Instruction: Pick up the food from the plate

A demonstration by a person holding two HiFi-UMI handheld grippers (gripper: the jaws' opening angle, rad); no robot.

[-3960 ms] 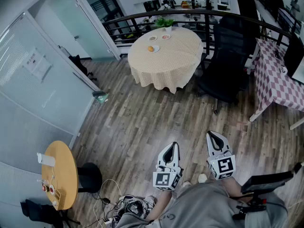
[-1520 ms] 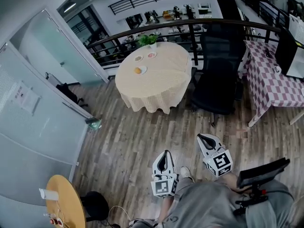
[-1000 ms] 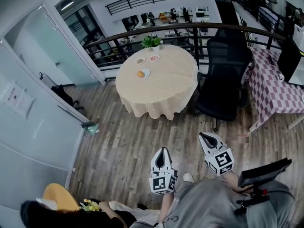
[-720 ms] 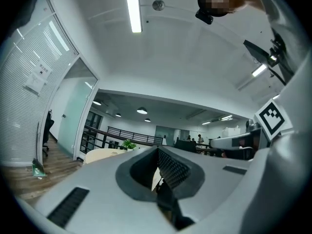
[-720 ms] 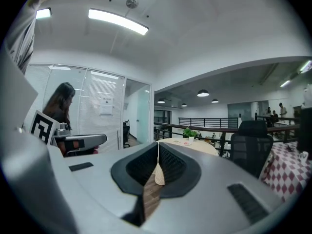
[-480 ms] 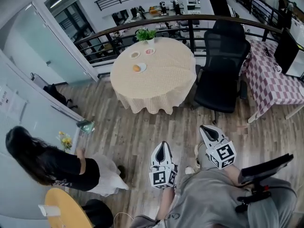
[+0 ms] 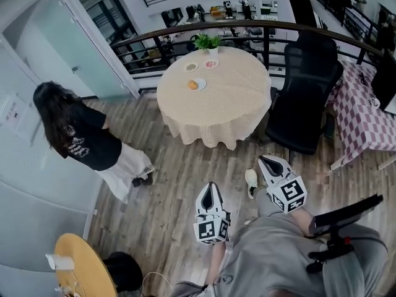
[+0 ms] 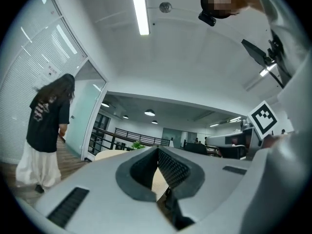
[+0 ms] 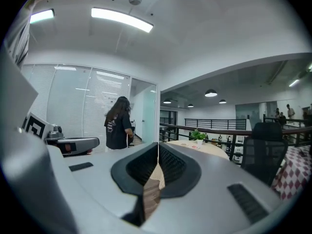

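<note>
Far ahead stands a round table [image 7: 216,107] under a cream cloth. On it a white plate carries an orange piece of food [image 7: 193,84], with two more small plates [image 7: 211,64] behind it beside a potted plant [image 7: 208,41]. My left gripper [image 7: 211,188] and right gripper [image 7: 268,161] hang low over the wooden floor, well short of the table, both shut and empty. In the left gripper view the jaws [image 8: 157,151] meet with nothing between them. The right gripper [image 9: 158,150] looks the same, with the table [image 9: 207,148] and plant [image 9: 197,135] far off.
A person in a black top and white skirt [image 7: 83,138] stands at the left by the glass wall. A black office chair [image 7: 307,98] sits right of the round table, a checked-cloth table [image 7: 365,110] further right. A small wooden table [image 7: 83,268] is at bottom left.
The person in the black top has walked from the lower left up along the glass wall. The view has shifted a little; both grippers remain shut and low.
</note>
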